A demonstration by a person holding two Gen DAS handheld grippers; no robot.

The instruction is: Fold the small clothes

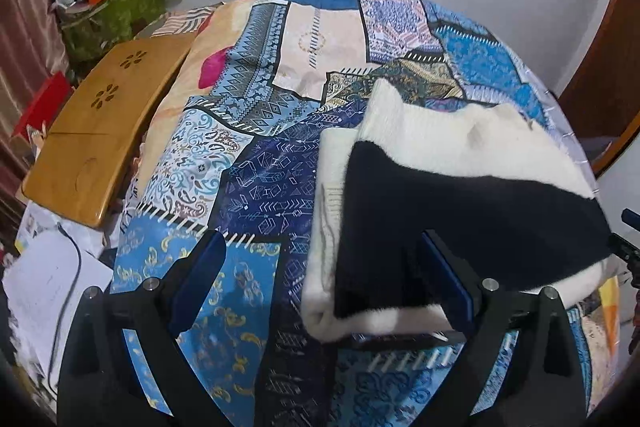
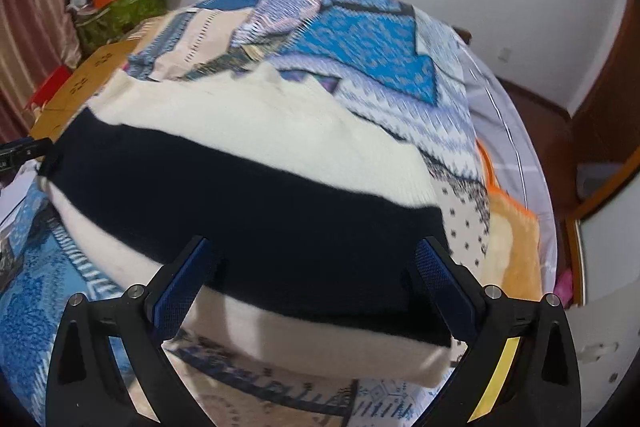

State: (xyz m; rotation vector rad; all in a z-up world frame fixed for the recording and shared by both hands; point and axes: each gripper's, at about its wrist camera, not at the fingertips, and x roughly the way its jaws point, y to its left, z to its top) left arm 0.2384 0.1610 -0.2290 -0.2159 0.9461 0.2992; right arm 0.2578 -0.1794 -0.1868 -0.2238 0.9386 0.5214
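A folded sweater [image 1: 460,203], cream with a wide black band, lies on a patchwork blue bedspread [image 1: 248,179]. My left gripper [image 1: 322,279] is open over the sweater's near left corner. Its right finger [image 1: 444,279] is in front of the black band and its left finger [image 1: 200,279] is over bare bedspread. In the right wrist view the sweater [image 2: 280,187] fills the middle. My right gripper [image 2: 314,283] stands open over its near edge, both fingers spread across the black band. Nothing is pinched in either one. Each gripper shows at the edge of the other's view.
A wooden lap desk [image 1: 100,131] lies at the bed's left edge, with a cluttered green bag [image 1: 112,11] behind it. Papers and a cable [image 1: 52,279] sit lower left. An orange blanket [image 2: 516,247] hangs at the bed's right side by a wooden door frame [image 2: 600,115].
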